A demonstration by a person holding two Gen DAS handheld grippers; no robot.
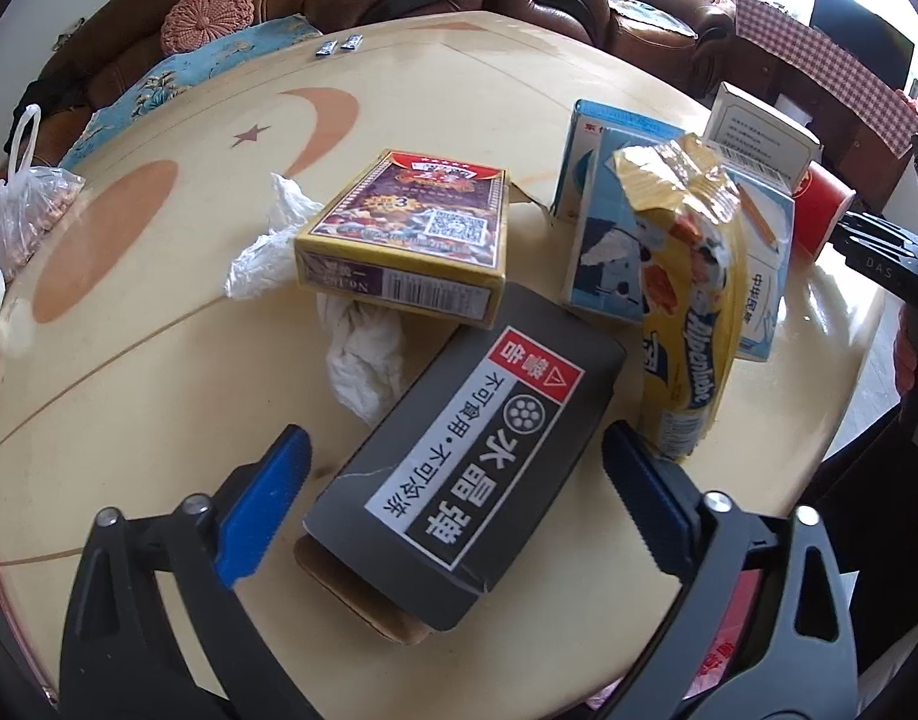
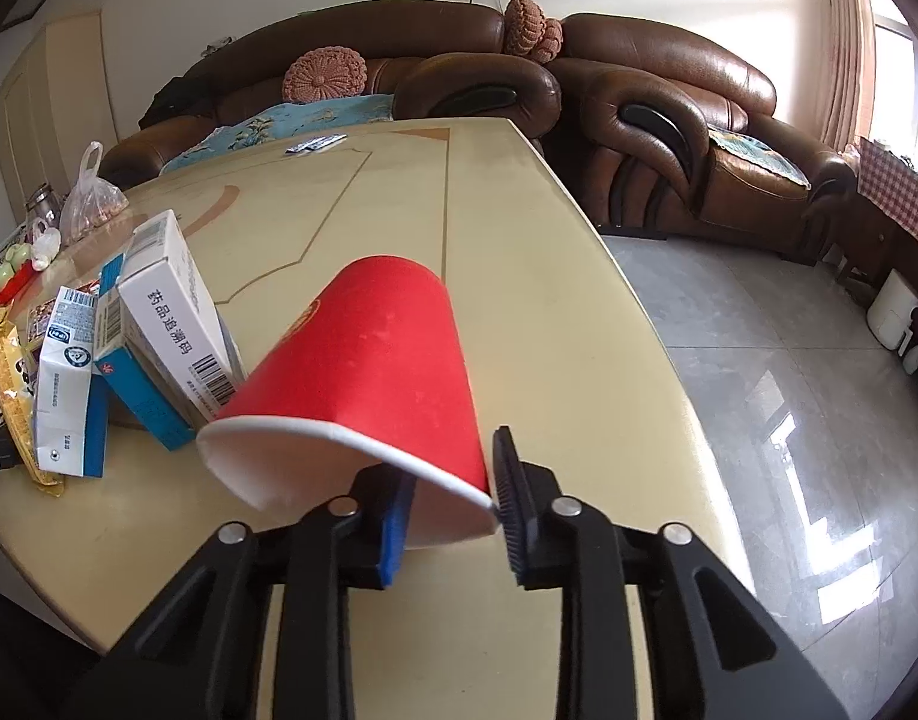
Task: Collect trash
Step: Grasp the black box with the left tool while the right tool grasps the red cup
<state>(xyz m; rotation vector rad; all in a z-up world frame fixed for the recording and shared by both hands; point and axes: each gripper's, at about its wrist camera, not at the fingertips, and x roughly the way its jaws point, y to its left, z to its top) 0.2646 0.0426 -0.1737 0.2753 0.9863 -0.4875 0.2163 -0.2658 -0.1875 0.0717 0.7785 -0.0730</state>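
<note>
In the left wrist view my left gripper point(image 1: 456, 480) is open, its blue fingers straddling a dark grey box point(image 1: 471, 468) with Chinese print that lies on the cream table point(image 1: 159, 360). Beyond it lie a yellow-purple box point(image 1: 408, 228), crumpled tissues point(image 1: 366, 354), a yellow snack bag point(image 1: 693, 300) and blue-white cartons point(image 1: 603, 252). In the right wrist view my right gripper point(image 2: 450, 504) is shut on the rim of a red paper cup point(image 2: 363, 360), tilted with its mouth toward the camera. The cup also shows in the left wrist view point(image 1: 822, 210).
A white medicine box point(image 2: 171, 312) and blue cartons point(image 2: 69, 384) lean just left of the cup. A plastic bag of nuts point(image 1: 27, 210) sits at the table's far left. Two small sachets point(image 1: 336, 47) lie at the far edge. Brown leather sofas point(image 2: 669, 108) stand behind; tiled floor point(image 2: 789, 390) to the right.
</note>
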